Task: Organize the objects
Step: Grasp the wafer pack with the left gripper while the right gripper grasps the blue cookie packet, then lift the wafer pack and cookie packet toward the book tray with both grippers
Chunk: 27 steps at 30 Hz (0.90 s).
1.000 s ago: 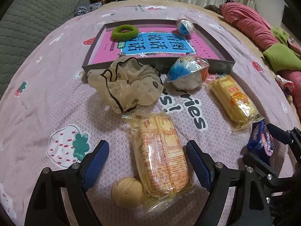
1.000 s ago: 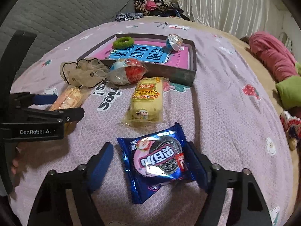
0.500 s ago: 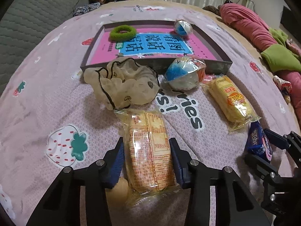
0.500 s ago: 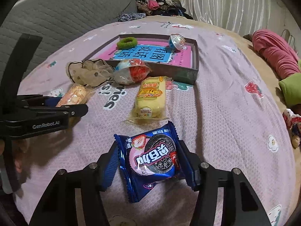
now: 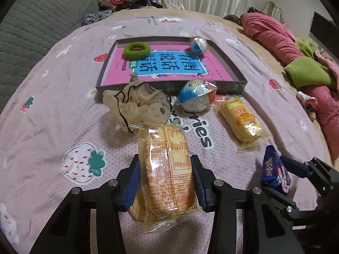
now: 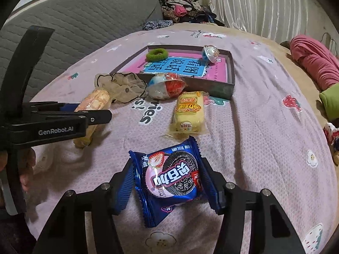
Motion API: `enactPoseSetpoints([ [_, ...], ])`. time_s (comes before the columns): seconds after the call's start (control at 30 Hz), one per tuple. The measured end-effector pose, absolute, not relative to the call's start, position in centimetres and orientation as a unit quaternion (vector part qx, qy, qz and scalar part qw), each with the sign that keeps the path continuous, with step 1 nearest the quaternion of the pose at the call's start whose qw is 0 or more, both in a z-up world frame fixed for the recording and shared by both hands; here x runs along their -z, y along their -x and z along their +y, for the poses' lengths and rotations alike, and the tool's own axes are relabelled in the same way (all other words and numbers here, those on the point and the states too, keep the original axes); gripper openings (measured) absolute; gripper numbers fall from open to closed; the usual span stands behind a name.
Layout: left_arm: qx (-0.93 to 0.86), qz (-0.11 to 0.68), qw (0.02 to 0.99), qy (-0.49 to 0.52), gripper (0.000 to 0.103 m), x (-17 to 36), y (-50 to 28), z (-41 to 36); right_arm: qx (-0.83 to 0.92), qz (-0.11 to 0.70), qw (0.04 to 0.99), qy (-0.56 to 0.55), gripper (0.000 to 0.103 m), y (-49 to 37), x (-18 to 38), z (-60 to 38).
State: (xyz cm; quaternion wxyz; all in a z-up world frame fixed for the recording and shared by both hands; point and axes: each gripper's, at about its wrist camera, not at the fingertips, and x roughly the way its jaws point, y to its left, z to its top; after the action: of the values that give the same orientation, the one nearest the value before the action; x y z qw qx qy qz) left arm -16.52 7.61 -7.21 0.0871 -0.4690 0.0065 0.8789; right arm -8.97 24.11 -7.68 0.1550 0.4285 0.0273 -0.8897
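Through the left wrist camera, your left gripper (image 5: 166, 180) has its blue fingers (image 5: 133, 180) pressed against both long sides of the clear-wrapped biscuit pack (image 5: 167, 169) — clamped on it, just above the pink bedspread (image 5: 53, 110). Ahead of the pack lies a beige scrunchie (image 5: 137, 103), and beyond that the shallow tray (image 5: 233, 83) holding a pink and blue book (image 5: 167, 67), a green hair tie (image 5: 136, 50) in its far left corner and a small wrapped ball (image 5: 199, 44) in its far right corner. A larger wrapped ball (image 5: 196, 97) rests against the tray's near wall, with a yellow cake pack (image 5: 241, 118) just to its right. At the right edge your right gripper (image 5: 281, 171) shows side-on, holding the blue cookie packet (image 5: 273, 171).

Through the right wrist camera, your right gripper (image 6: 169, 185) has its fingers (image 6: 125, 187) closed on the sides of that cookie packet (image 6: 171, 180) — it sits between them over the bedspread (image 6: 254, 137). The yellow cake pack (image 6: 188, 112) lies just beyond it, the larger ball (image 6: 166, 85) and tray (image 6: 229, 80) further on. At the left, your left gripper (image 6: 93, 114) grips the biscuit pack (image 6: 95, 103).
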Motion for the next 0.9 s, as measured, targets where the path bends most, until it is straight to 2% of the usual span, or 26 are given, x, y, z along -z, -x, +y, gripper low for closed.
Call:
enactPoseSetpoints([
  [0.9, -0.9, 0.012, 0.092, 0.426, 0.047, 0.2, 11.8, 3.9, 0.914, 0.03, 0.155, -0.375, 0.059, 6.1, 0.2, 21.3],
])
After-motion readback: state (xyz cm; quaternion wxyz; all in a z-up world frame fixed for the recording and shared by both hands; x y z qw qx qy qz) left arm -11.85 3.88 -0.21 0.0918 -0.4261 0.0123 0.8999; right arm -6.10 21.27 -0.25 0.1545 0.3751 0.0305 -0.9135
